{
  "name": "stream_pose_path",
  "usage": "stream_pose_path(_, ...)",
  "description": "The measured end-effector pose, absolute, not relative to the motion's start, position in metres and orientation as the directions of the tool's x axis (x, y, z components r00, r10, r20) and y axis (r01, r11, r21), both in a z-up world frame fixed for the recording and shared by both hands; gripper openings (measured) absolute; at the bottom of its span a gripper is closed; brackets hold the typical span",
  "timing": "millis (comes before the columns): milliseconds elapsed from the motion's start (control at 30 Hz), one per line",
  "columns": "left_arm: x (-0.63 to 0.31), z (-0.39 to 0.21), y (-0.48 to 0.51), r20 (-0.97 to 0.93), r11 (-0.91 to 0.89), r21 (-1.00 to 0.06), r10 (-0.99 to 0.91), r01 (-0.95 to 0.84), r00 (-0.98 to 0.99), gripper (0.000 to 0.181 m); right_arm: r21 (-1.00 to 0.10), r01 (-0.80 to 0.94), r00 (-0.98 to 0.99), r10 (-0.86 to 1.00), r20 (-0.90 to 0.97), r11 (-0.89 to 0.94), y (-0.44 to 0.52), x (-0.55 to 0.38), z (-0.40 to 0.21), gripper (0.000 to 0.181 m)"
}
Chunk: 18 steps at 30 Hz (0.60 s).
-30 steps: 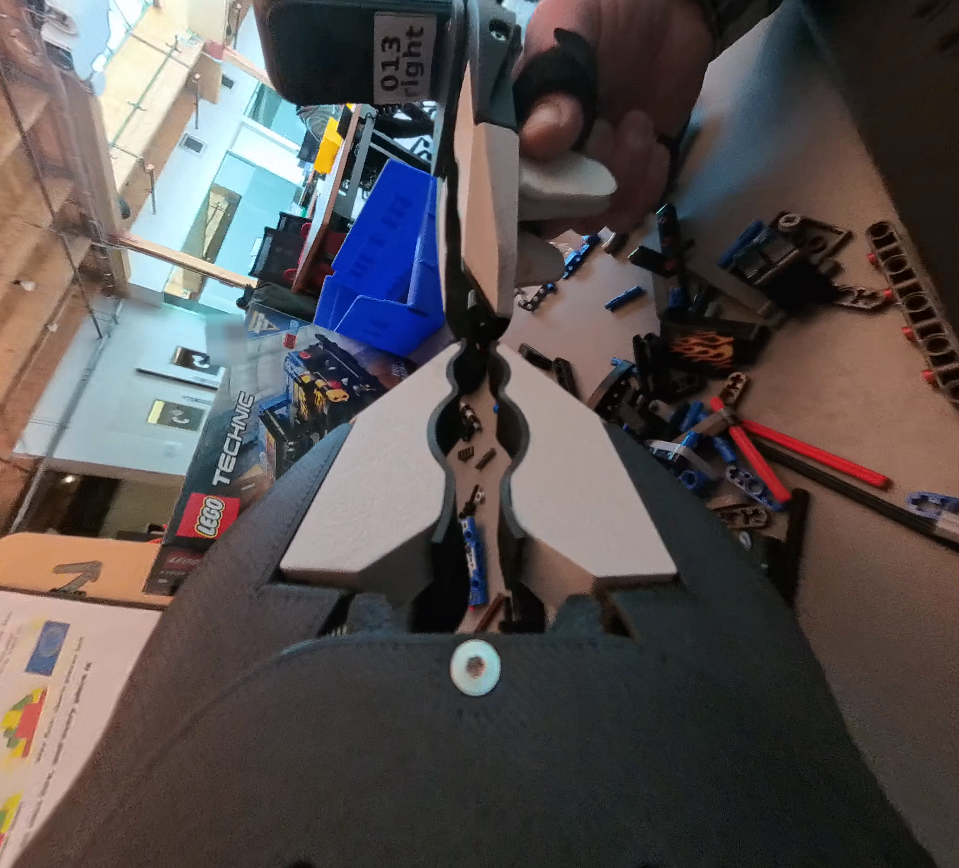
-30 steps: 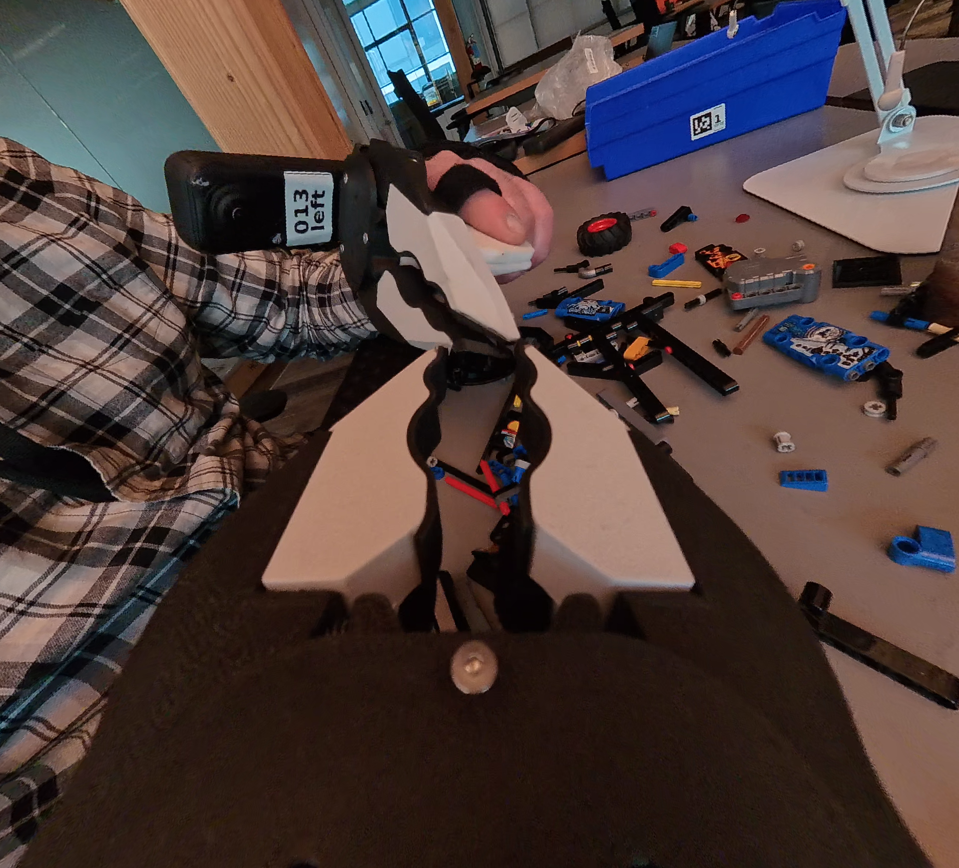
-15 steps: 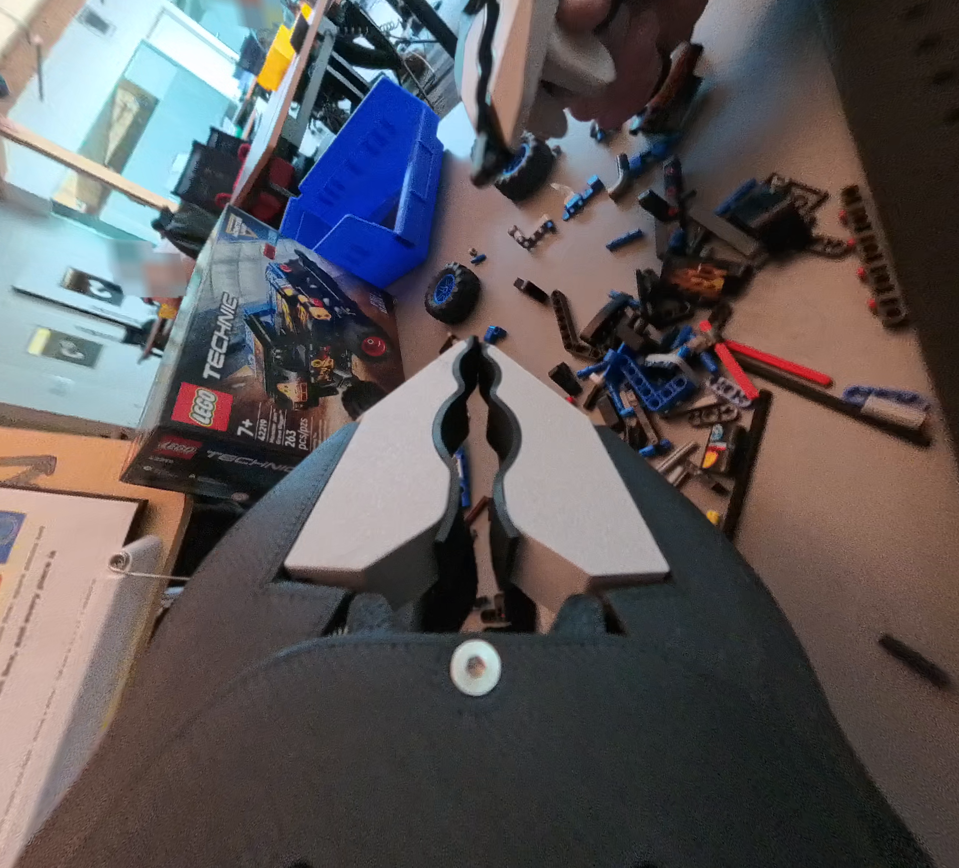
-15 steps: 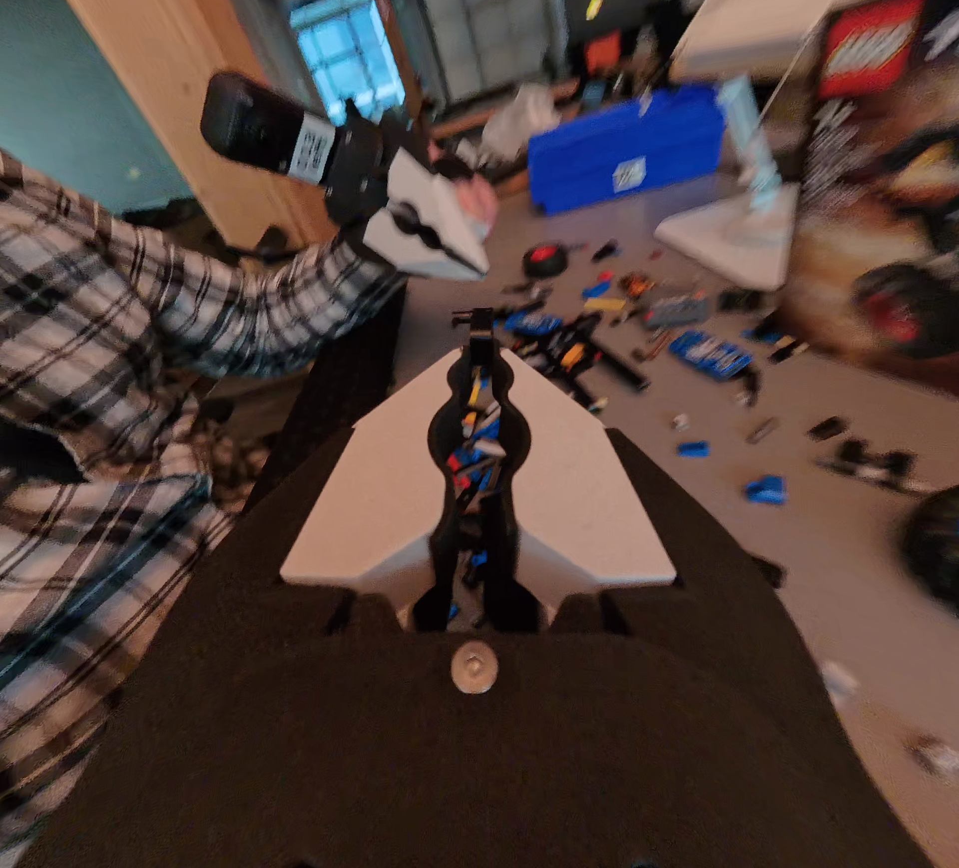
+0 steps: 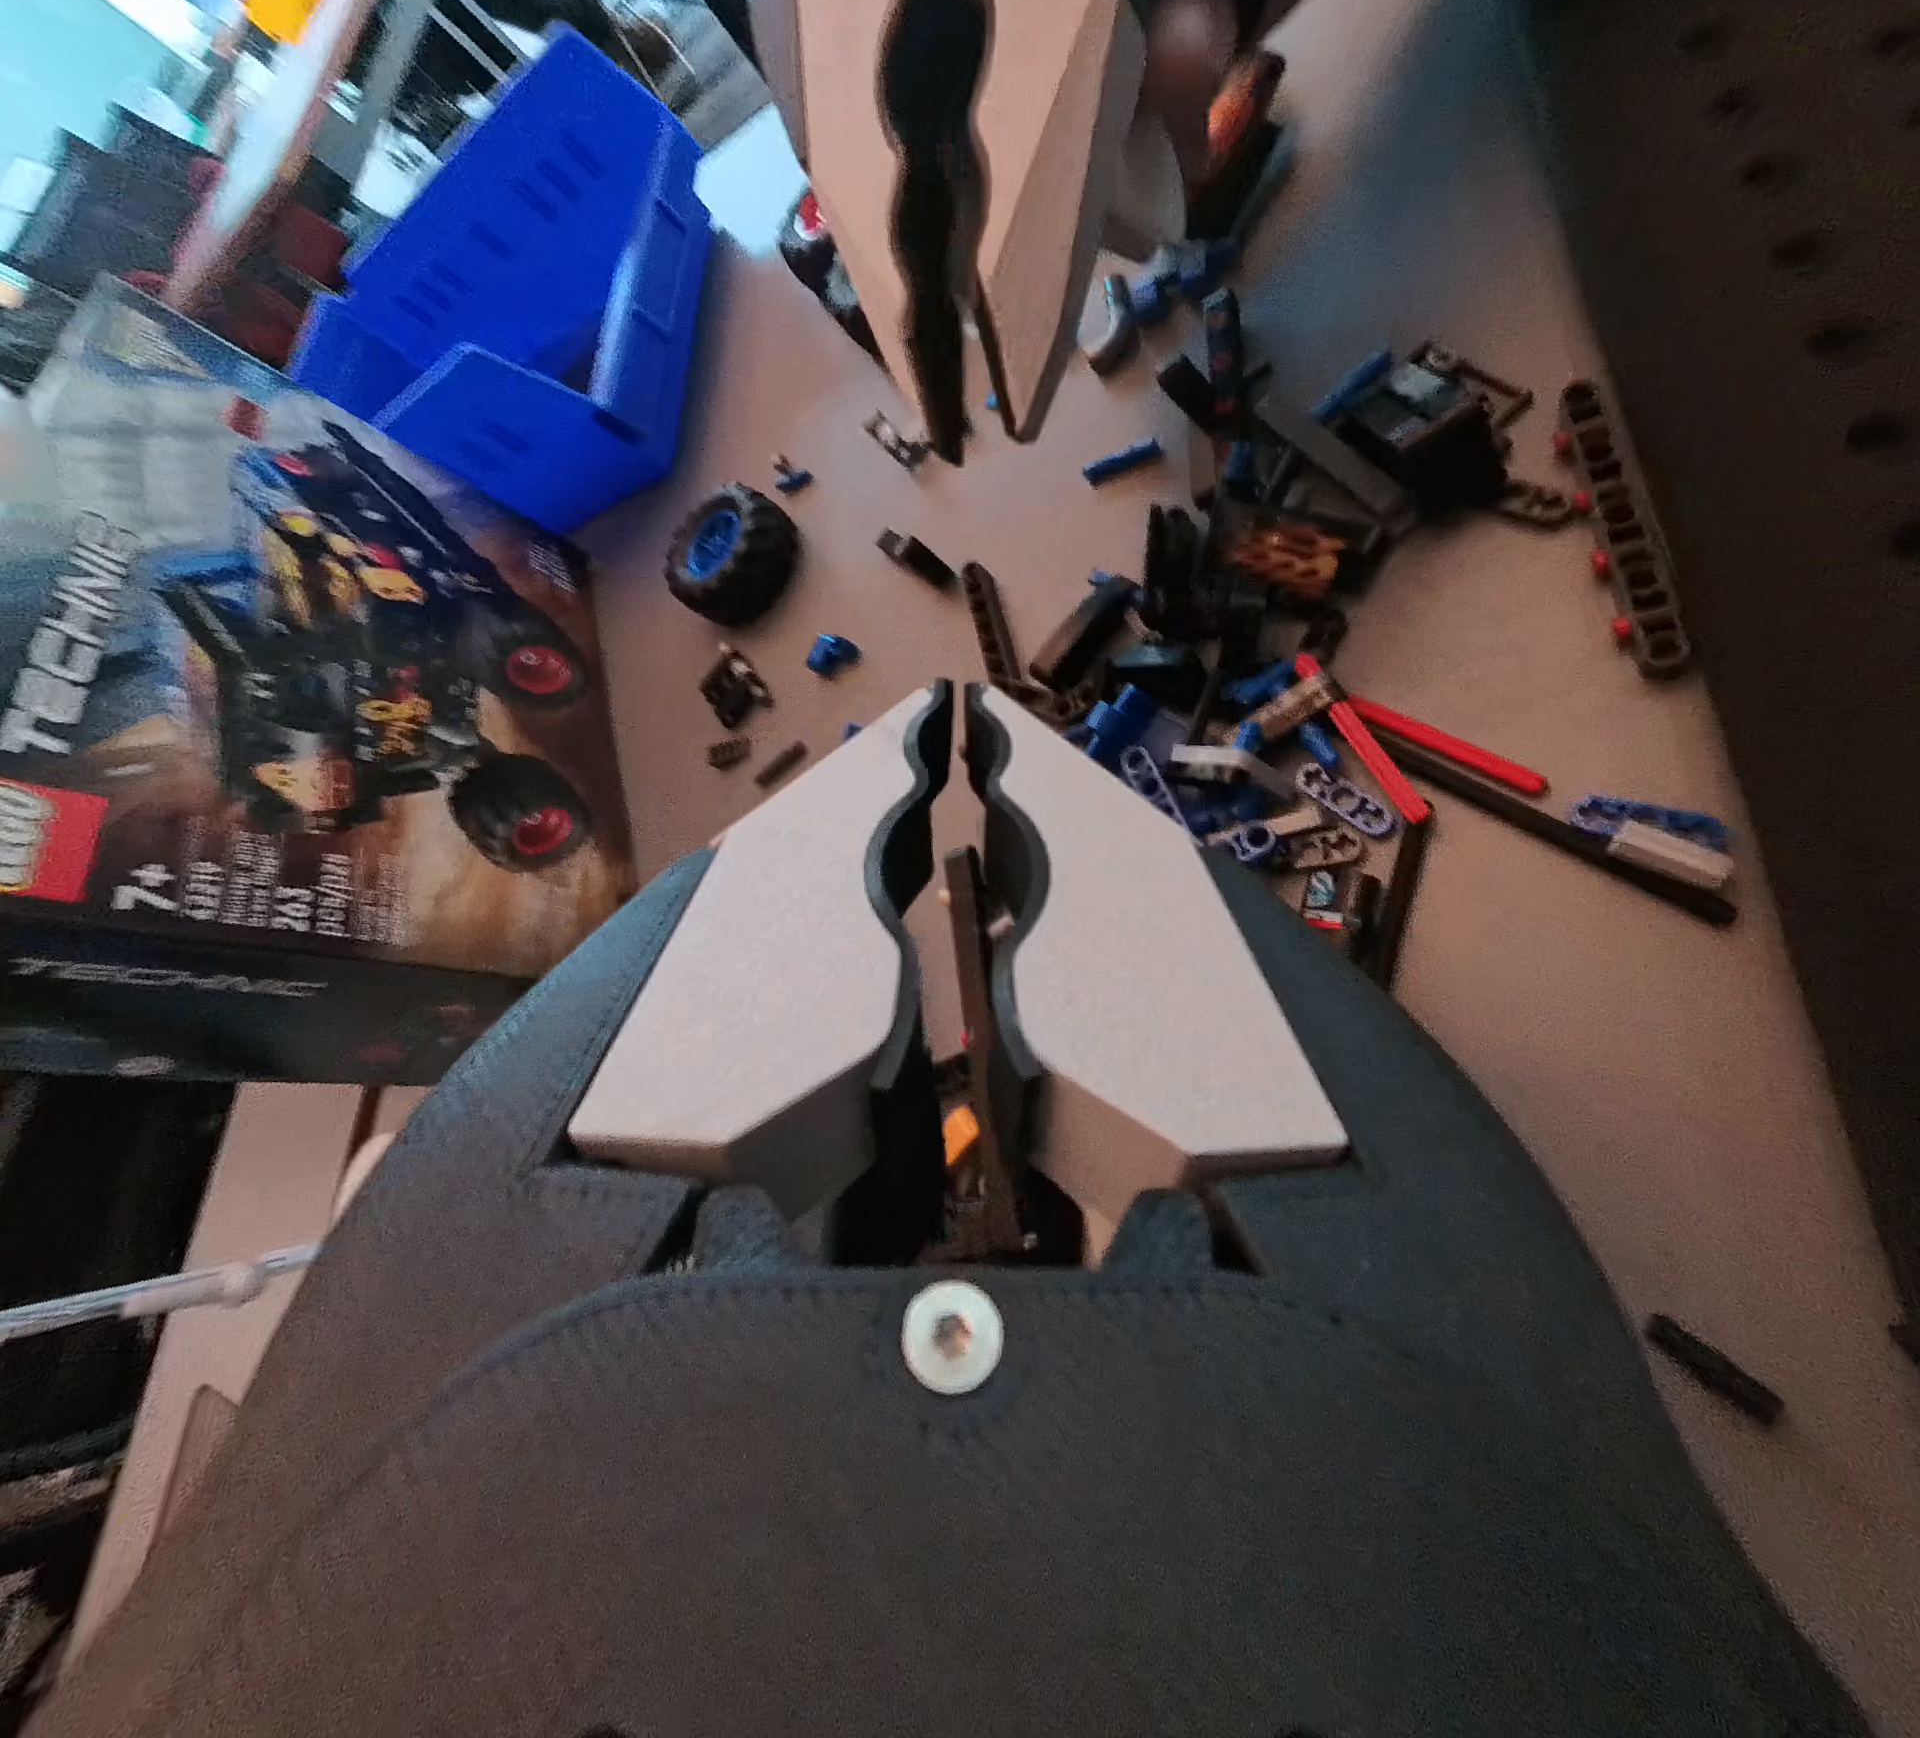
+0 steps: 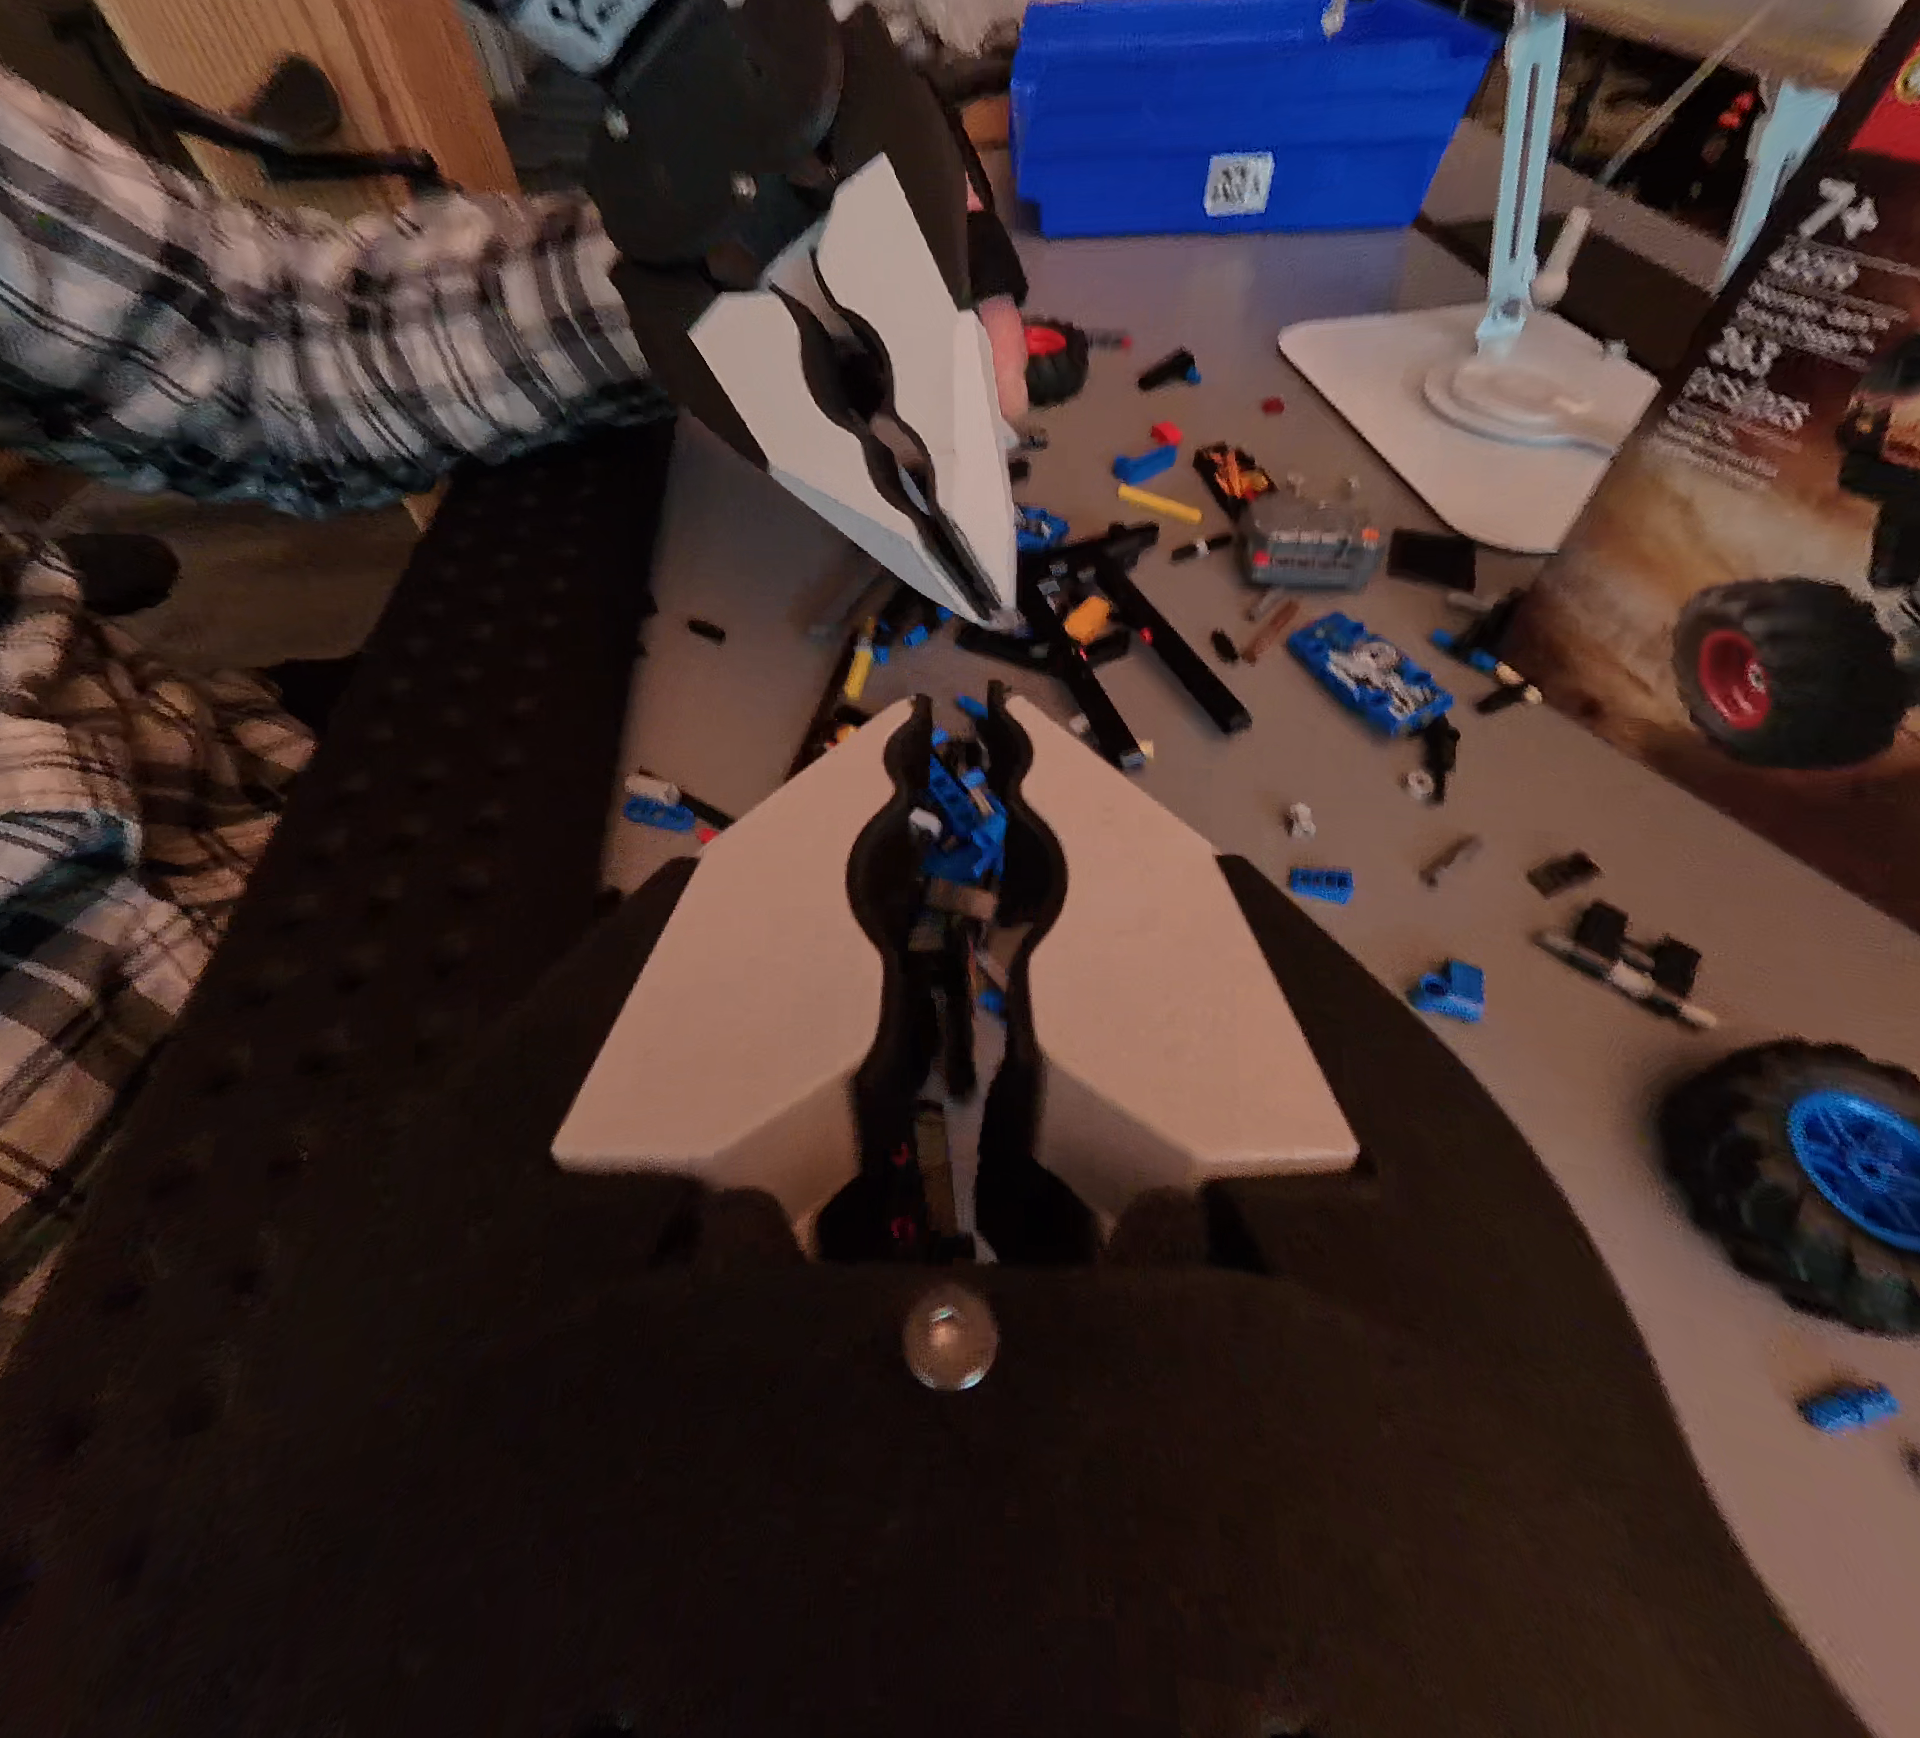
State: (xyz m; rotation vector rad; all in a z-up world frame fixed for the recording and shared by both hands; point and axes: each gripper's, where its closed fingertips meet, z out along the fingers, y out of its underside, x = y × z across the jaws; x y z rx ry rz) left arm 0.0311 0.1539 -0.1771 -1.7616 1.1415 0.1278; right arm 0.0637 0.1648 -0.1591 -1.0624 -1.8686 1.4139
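Evidently nothing looks assembled: at frame centre, the left gripper (image 5: 958, 701) is clenched empty, the right gripper (image 6: 954, 701) nearly closed, above scattered bricks (image 5: 1195, 701).

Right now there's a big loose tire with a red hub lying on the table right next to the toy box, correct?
Not quite: the loose tire lying beside the toy box has a blue hub, not red. The left wrist view shows it on the table, just past the box's corner. The rest holds.
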Motion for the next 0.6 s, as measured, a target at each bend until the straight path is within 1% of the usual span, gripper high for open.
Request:
stream_pose_path(133,0.024,-0.197,0.154,-0.492,-0.137,-0.649,-0.674,-0.748,0.551,0.011,-0.877,0.405,-0.509,0.861,0.019,0.258,0.172,0.072,-0.191,0.021)
stream_pose_path(200,0.028,-0.200,0.151,-0.474,-0.136,-0.652,-0.695,-0.746,0.541,0.011,-0.835,0.445,-0.551,0.834,0.029,0.324,0.162,0.078,-0.201,0.023)
stream_pose_path(300,0.028,-0.209,0.150,-0.457,-0.164,-0.627,-0.715,-0.762,0.530,0.012,-0.748,0.522,-0.581,0.813,0.040,0.410,0.150,0.081,-0.225,0.026)
stream_pose_path(367,0.029,-0.215,0.149,-0.448,-0.167,-0.617,-0.728,-0.769,0.519,0.012,-0.685,0.563,-0.580,0.811,0.071,0.463,0.150,0.081,-0.241,0.023)
stream_pose_path(433,0.030,-0.217,0.148,-0.449,-0.168,-0.607,-0.733,-0.776,0.510,0.013,-0.672,0.569,-0.599,0.799,0.057,0.474,0.143,0.081,-0.246,0.017)
stream_pose_path(467,0.032,-0.218,0.148,-0.448,-0.166,-0.606,-0.737,-0.778,0.507,0.014,-0.666,0.571,-0.606,0.793,0.053,0.481,0.139,0.081,-0.249,0.008)
stream_pose_path(500,0.033,-0.219,0.148,-0.443,-0.165,-0.611,-0.739,-0.774,0.507,0.014,-0.652,0.577,-0.614,0.787,0.052,0.492,0.138,0.083,-0.252,0.006)
stream_pose_path(533,0.035,-0.220,0.148,-0.435,-0.168,-0.614,-0.743,-0.771,0.508,0.015,-0.651,0.579,-0.616,0.786,0.046,0.492,0.138,0.083,-0.253,0.006)
stream_pose_path(600,0.037,-0.223,0.149,-0.433,-0.166,-0.610,-0.749,-0.774,0.502,0.016,-0.685,0.577,-0.596,0.803,0.018,0.444,0.140,0.082,-0.244,0.007)
